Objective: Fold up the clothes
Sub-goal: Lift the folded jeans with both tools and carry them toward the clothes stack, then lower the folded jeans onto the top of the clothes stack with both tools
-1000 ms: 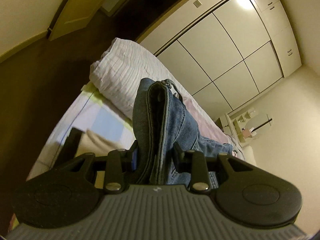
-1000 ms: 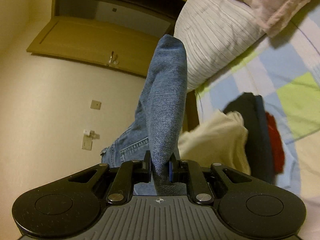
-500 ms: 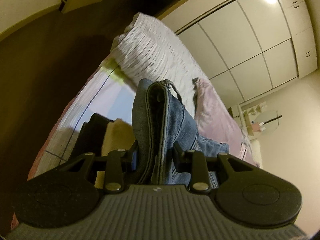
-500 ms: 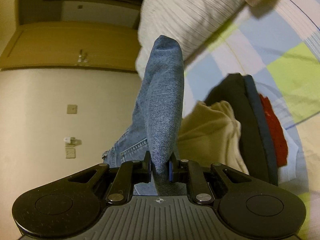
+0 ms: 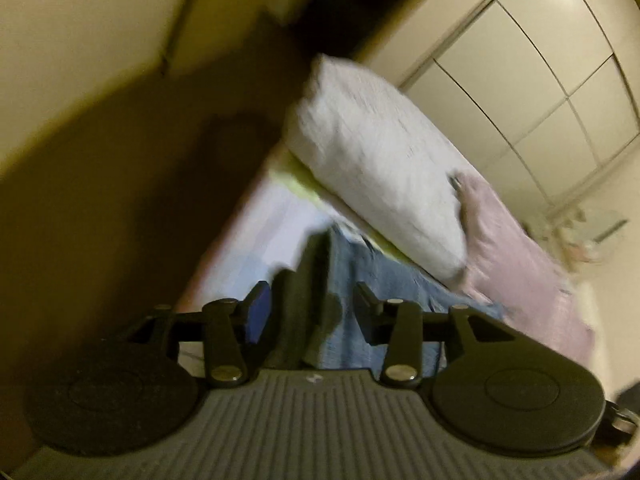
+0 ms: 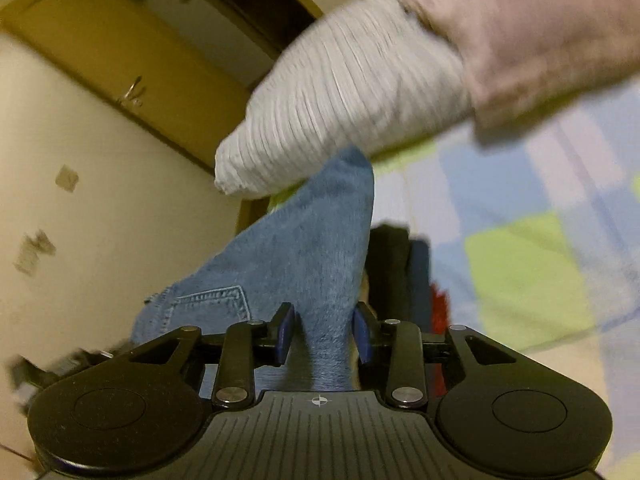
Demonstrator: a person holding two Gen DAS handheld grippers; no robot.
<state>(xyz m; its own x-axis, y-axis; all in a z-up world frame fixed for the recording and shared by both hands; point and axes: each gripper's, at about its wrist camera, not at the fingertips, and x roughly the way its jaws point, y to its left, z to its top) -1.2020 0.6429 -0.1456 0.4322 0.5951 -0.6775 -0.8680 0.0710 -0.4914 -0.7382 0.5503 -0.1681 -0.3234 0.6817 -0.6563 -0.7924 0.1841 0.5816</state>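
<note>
The folded blue denim jeans [image 6: 304,256] lie on the dark end of the clothes pile [image 6: 400,268] near the bed's edge, just below the white striped pillow [image 6: 344,104], probably set there to stack with the finished pieces. The right gripper [image 6: 323,330] has its jaws parted around the fabric, not pinching it. The left gripper [image 5: 310,306] is spread wide too, denim loose between its fingers. The patchwork bedsheet [image 6: 528,272] stretches beyond.
</note>
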